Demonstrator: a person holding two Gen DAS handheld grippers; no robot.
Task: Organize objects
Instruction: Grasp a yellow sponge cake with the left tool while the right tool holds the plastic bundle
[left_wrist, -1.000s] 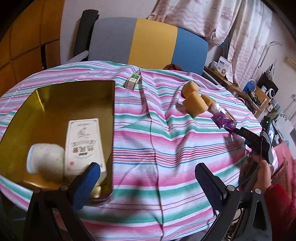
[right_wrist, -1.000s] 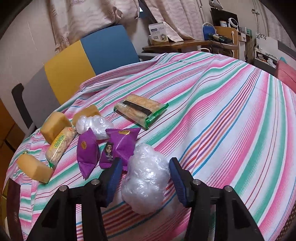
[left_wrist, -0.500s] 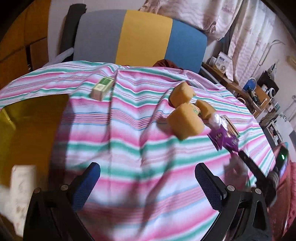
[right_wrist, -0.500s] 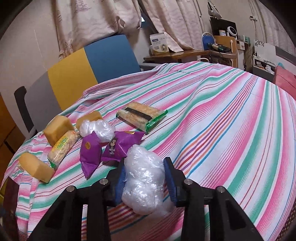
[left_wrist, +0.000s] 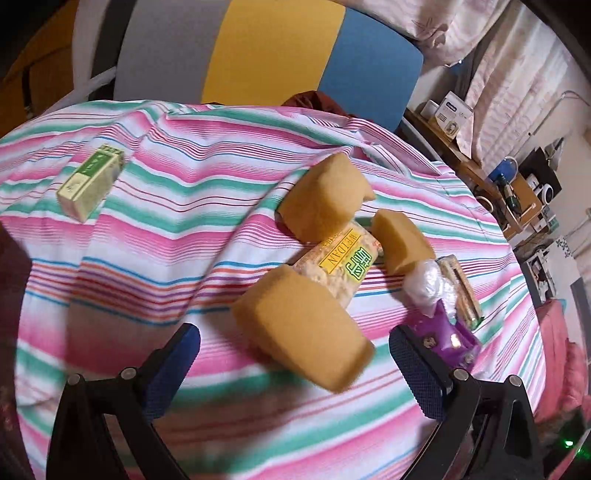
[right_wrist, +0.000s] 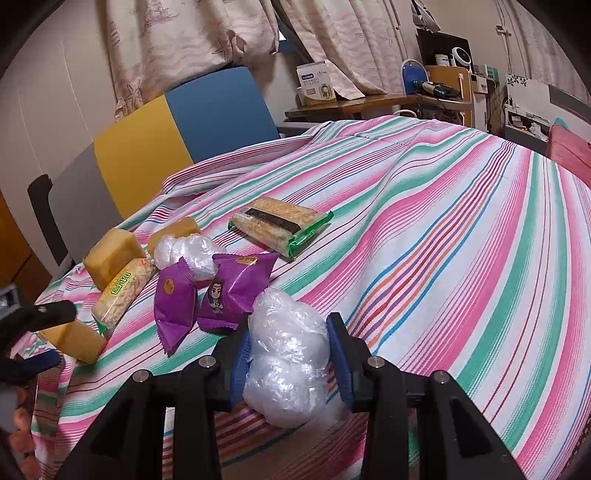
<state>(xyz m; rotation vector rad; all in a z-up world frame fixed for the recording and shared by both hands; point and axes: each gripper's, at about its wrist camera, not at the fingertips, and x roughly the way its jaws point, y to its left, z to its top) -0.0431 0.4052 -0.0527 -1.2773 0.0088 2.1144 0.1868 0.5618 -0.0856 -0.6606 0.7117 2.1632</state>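
Wide open striped cloth on the desk (right_wrist: 461, 229) fills the right half of the right wrist view. The right gripper (right_wrist: 288, 350) has just closed its fingers on the crinkled clear plastic bundle (right_wrist: 286, 354), bottom centre. The left gripper (left_wrist: 295, 354), fingers spread wide and empty, flanks a tan sponge block (left_wrist: 306, 332); purple snack packets (right_wrist: 207, 295) crowd centre-left.

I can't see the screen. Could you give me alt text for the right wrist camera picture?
Two black jaws with blue pads are closed on a crumpled clear plastic bag resting on a pink, green and white striped tablecloth. Beyond it lie two purple snack packets, yellow sponges and a green-edged cracker pack, with a yellow and blue chair behind.
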